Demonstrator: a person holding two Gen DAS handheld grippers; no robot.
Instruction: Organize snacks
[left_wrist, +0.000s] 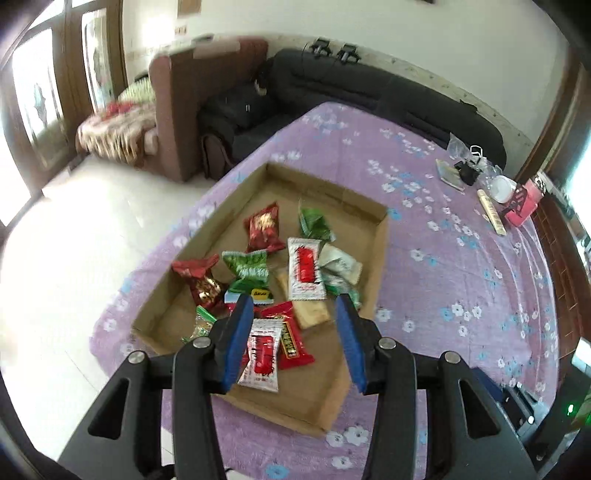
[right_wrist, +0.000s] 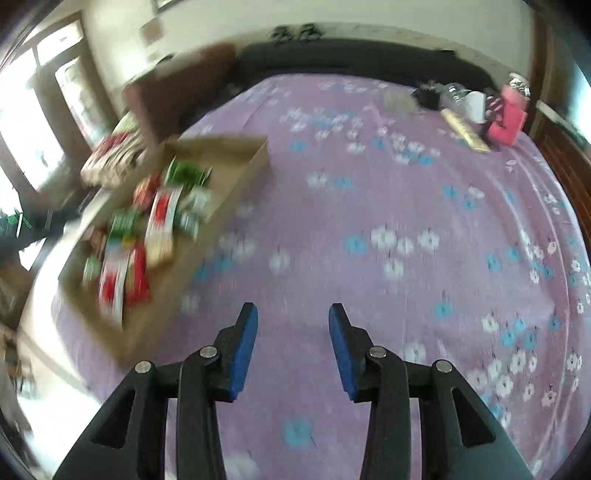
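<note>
you've got purple floral bedspread (left_wrist: 461, 266) | black sofa (left_wrist: 369, 92) along wall | pink box (left_wrist: 522, 205), white cup (left_wrist: 503, 188) at far corner | brown armchair (left_wrist: 192, 96) beside sofa

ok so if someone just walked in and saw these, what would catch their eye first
Probably the shallow cardboard box on the purple flowered tablecloth, littered with bright red, green and white snack packets. The open left gripper hangs right over that pile, while the open right gripper hovers above bare cloth beside the box.
</note>
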